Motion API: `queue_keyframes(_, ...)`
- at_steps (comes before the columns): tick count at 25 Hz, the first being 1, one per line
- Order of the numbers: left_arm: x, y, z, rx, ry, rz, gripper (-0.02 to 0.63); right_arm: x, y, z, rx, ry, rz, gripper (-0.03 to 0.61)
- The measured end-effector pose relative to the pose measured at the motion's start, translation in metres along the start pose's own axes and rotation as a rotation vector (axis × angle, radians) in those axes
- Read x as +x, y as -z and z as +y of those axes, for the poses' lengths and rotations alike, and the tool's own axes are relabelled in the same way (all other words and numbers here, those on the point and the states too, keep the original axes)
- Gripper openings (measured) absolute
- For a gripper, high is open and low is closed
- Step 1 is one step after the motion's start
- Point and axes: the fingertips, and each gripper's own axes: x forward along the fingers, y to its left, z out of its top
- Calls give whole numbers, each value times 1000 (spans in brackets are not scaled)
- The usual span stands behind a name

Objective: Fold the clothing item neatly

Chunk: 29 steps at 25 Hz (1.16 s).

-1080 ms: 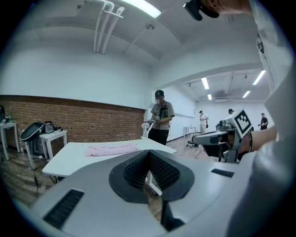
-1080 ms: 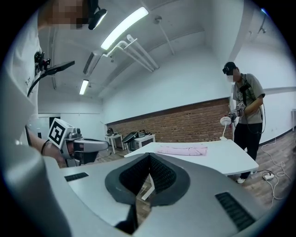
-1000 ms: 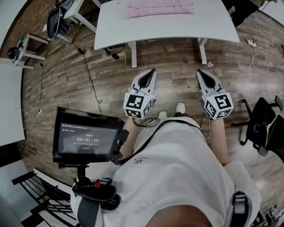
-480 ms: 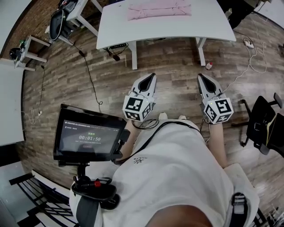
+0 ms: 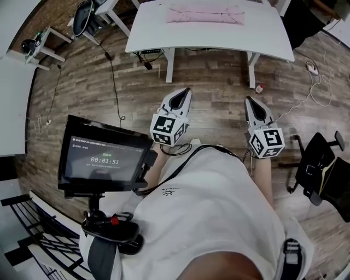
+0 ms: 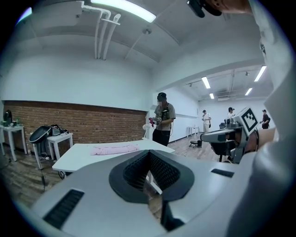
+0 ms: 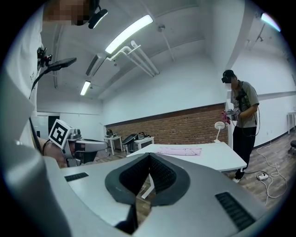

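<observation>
My left gripper and right gripper are both clenched on nothing, over bare floor and well short of the white table. The pink garment lies there, seemingly folded already, though it's too far off to be sure. Walking in, I could catch the black floor cable. Only the gripper views show a person standing beside that table.

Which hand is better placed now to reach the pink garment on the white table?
Left, but only slightly. In the head view the left tool stands in front of the pink garment, the right tool beyond its right end. Both are shut, empty, and short of the white table.
</observation>
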Motion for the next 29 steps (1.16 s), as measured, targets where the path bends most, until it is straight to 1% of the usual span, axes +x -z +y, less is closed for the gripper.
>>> queue_keyframes(4, 1, -6, 4, 4, -18, -6, 2, 6, -7, -5, -1, -14, -9, 3)
queue_keyframes(11, 5, -1, -1, 11, -29, -5, 3, 1, -11, -21, -15, 2, -21, 3)
queue_keyframes(15, 7, -2, -1, 33, -28, -5, 3, -1, -10, -21, -21, 1, -21, 3)
queue_keyframes(24, 12, 1, -7, 43, -5, 4, 3, -3, -9, -22, -29, 4, -18, 3)
queue_keyframes(29, 12, 5, -9, 25, 3, 8, 3, -6, -8, -22, -38, 4, -8, 3)
